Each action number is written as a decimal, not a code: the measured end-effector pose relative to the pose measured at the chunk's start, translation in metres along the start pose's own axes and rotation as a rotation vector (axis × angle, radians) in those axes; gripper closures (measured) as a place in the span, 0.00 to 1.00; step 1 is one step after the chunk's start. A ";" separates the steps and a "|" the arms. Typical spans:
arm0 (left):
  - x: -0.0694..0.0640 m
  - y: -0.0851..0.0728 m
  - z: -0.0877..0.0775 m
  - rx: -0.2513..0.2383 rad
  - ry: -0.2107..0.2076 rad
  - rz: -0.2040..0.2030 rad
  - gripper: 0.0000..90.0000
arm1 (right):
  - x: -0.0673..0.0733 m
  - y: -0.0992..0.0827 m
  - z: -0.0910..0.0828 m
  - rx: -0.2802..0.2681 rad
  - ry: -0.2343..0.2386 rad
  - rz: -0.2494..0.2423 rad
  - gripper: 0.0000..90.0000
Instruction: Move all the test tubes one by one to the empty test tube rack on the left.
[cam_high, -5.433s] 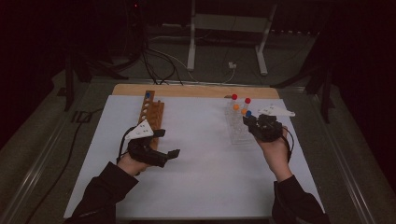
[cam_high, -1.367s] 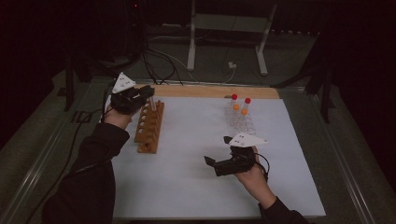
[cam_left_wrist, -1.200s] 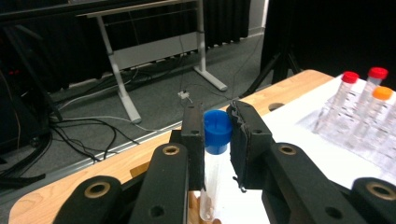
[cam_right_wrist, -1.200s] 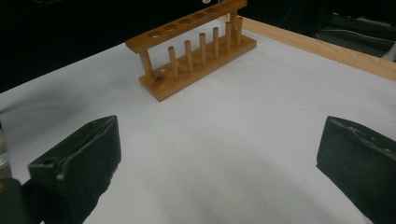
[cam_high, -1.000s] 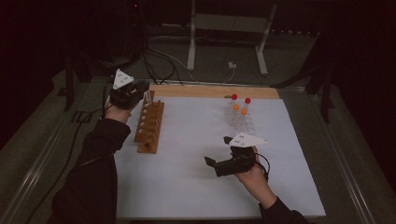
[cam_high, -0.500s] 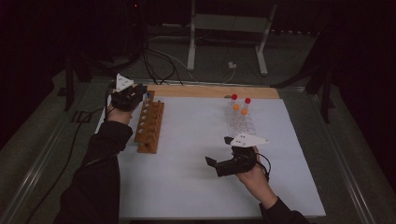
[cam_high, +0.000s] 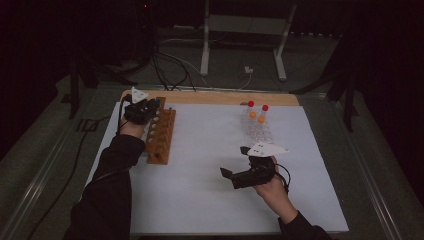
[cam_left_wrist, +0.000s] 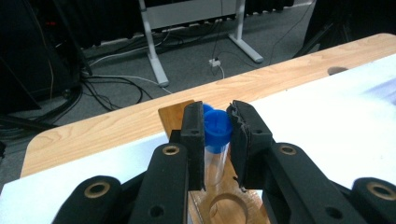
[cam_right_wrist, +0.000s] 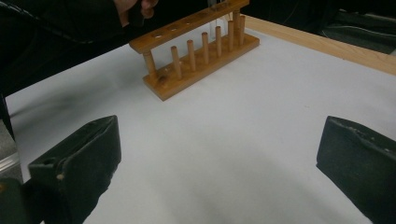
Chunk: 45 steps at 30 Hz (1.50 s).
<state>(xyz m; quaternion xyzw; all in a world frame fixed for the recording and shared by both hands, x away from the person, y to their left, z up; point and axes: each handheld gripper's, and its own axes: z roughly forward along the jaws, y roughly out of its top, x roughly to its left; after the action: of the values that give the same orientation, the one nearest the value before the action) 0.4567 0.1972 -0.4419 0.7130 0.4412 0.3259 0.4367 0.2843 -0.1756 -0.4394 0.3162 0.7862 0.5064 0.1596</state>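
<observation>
My left gripper (cam_left_wrist: 217, 135) is shut on a clear test tube with a blue cap (cam_left_wrist: 217, 128), held upright over the far end of the wooden rack (cam_high: 161, 136). In the left gripper view a round rack hole (cam_left_wrist: 229, 212) lies just below the tube. The high view puts this gripper (cam_high: 150, 107) at the rack's far end. My right gripper (cam_high: 231, 176) rests low over the white mat, jaws wide apart and empty, pointing left toward the rack (cam_right_wrist: 196, 51). Several more tubes with red and orange caps (cam_high: 256, 112) stand in a clear rack at the back right.
A white mat (cam_high: 210, 165) covers a wooden table whose bare far edge (cam_high: 225, 97) shows. Beyond it are a white stand's legs (cam_high: 240, 45) and cables on the floor. A cable (cam_high: 75, 165) trails off the table's left side.
My left gripper has come down with the blue-capped tube toward the far end of the wooden rack. The right gripper has stayed where it was.
</observation>
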 end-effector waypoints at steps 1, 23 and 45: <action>0.000 -0.001 0.000 0.001 -0.001 -0.006 0.86 | 0.000 0.000 0.000 0.000 0.001 0.000 0.00; -0.003 0.001 -0.008 0.092 -0.035 -0.034 0.41 | -0.002 0.004 -0.005 -0.013 -0.005 0.000 0.00; -0.059 -0.023 -0.096 0.036 -0.393 0.084 0.04 | -0.081 0.013 -0.037 -0.042 -0.260 0.046 0.01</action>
<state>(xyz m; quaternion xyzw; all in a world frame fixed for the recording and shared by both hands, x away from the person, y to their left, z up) 0.3436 0.1806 -0.4285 0.7883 0.3231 0.1905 0.4878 0.3287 -0.2511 -0.4177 0.3938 0.7406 0.4811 0.2550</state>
